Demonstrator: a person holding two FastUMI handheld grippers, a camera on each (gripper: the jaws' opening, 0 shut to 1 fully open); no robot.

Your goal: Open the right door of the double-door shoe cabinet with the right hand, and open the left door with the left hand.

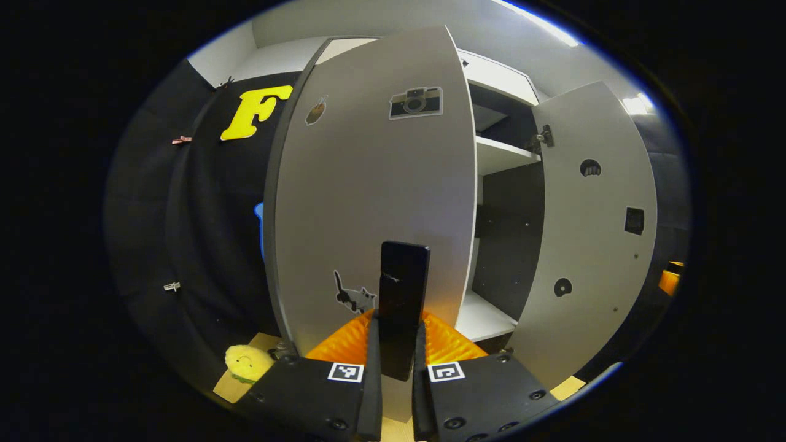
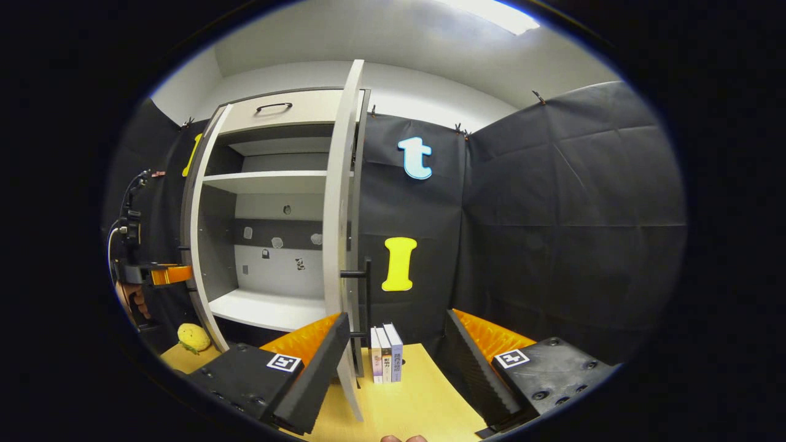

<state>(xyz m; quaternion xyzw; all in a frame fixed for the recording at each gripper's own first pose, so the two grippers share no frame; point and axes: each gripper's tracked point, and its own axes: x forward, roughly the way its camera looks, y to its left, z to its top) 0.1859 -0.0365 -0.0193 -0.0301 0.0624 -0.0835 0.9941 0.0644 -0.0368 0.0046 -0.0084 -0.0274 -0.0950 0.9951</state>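
Booth is walled in black cloth (image 2: 571,202), creased in big squares and pinned along the top with little clips (image 2: 539,96). Above it there's a plain pale wall (image 2: 430,92) and a white ceiling (image 2: 368,31) with a bright light panel (image 2: 491,13). Down low is a light wooden surface (image 2: 417,399), with three books (image 2: 385,354) standing upright and a yellow plush toy (image 2: 193,337) off to the side.
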